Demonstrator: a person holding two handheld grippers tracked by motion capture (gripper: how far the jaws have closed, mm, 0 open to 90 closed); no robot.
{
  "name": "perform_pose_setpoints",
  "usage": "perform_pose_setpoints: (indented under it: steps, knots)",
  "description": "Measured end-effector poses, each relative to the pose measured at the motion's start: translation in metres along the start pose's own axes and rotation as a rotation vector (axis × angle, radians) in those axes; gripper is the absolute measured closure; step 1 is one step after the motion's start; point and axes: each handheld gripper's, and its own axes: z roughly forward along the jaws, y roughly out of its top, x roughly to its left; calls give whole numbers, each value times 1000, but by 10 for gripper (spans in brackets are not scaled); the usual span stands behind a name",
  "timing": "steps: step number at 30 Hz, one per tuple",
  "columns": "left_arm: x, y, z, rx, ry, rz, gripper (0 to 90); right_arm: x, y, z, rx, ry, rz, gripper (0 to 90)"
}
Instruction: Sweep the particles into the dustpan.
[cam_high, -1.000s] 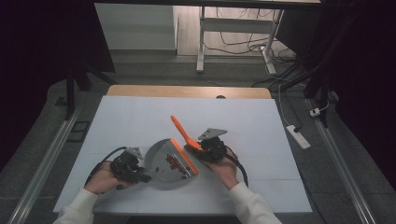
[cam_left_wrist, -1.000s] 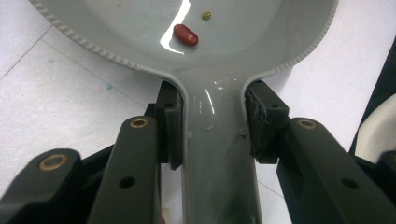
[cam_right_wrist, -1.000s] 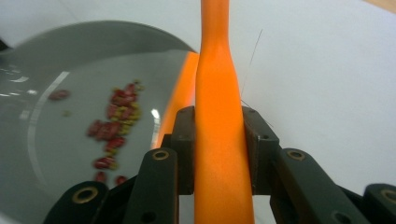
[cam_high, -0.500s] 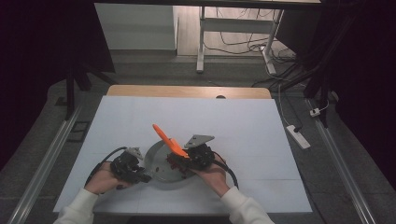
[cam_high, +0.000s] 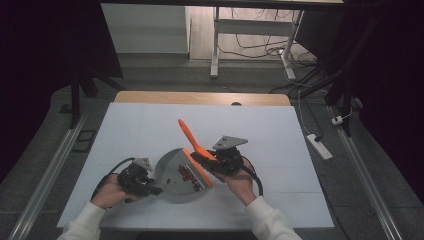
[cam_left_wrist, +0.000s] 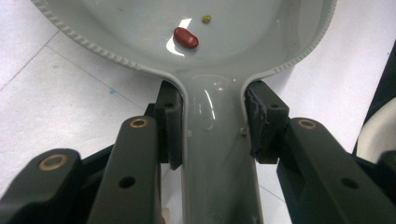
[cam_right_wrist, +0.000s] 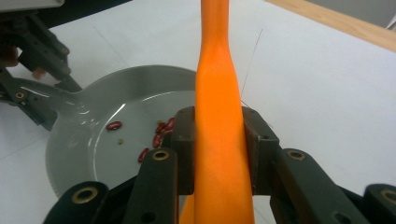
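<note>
Step in hand, as judged: sweeping spilled beans into a dustpan (cam_high: 176, 172), with the last stroke apparently done. The left gripper (cam_high: 150, 186) pinched the dustpan's grey handle (cam_left_wrist: 219, 140), pads pressed against both of its sides, and held the pan near the front edge of the white table (cam_high: 280, 130). The right gripper (cam_high: 200, 159) pinched the orange handle of a brush (cam_high: 189, 137), pads tight on either side; in the high view the handle slanted up and away from the pan, and the orange brush head lay along the pan's right edge. The bristles could not be made out. Contents of the pan: a loose cluster of red beans (cam_right_wrist: 159, 135) toward the brush side, one red bean (cam_left_wrist: 186, 37) apart nearer the handle, and a small greenish bean (cam_left_wrist: 206, 18) just beside it. The high view showed no beans on the table around the pan, though they would be too small to tell there. Next move, as a judgement: lift the brush clear of the pan without flicking beans back out, then keep the pan level or tipped slightly back toward its handle while carrying it, since the rim is shallow and the beans roll readily.
</note>
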Motion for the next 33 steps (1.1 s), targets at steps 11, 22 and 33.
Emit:
perform_pose_setpoints:
  steps: [11,22,33]
  knots:
    - [3,-1,-6,-92,8,-36,617,-20,-1,-19,-13,-17,-3,699]
    - [-1,-2,-12,-131,15,-63,617,-36,-7,-44,-26,-42,32,699]
    - [-7,-9,-23,-189,23,-130,617,-41,-24,-64,-1,-43,15,699]
